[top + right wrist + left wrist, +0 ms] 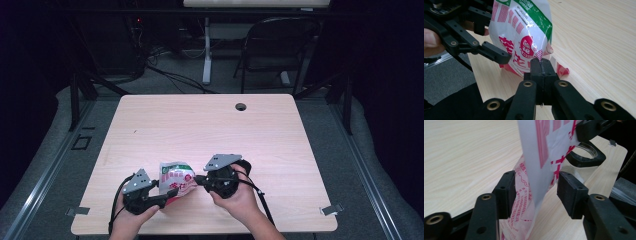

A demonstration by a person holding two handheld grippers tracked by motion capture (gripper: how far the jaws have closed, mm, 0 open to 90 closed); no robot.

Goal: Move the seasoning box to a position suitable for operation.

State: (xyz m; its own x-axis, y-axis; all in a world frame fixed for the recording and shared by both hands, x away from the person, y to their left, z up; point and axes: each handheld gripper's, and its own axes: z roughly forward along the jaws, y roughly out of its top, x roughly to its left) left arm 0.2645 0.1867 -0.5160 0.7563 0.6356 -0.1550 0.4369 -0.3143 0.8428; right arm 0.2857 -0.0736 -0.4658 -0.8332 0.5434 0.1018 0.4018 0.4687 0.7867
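Observation:
A white, red and green snack bag [176,179] is held up just above the wooden table [210,125] near its front edge, between my two grippers. My right gripper [541,65] is shut on the bag's [524,32] lower corner seam, its jaws pressed flat together. My left gripper [535,192] is open, with the bag's [541,150] bottom part hanging between its jaws. The left jaw pad lies against the plastic and the right pad stands clear. In the high view the left gripper [167,196] is at the bag's lower left and the right gripper [196,178] at its right.
The tabletop is bare wood with a cable hole [241,106] at the back. A dark folding chair [277,45] and a white table leg [206,50] stand beyond the far edge. The table's front edge runs close below both hands.

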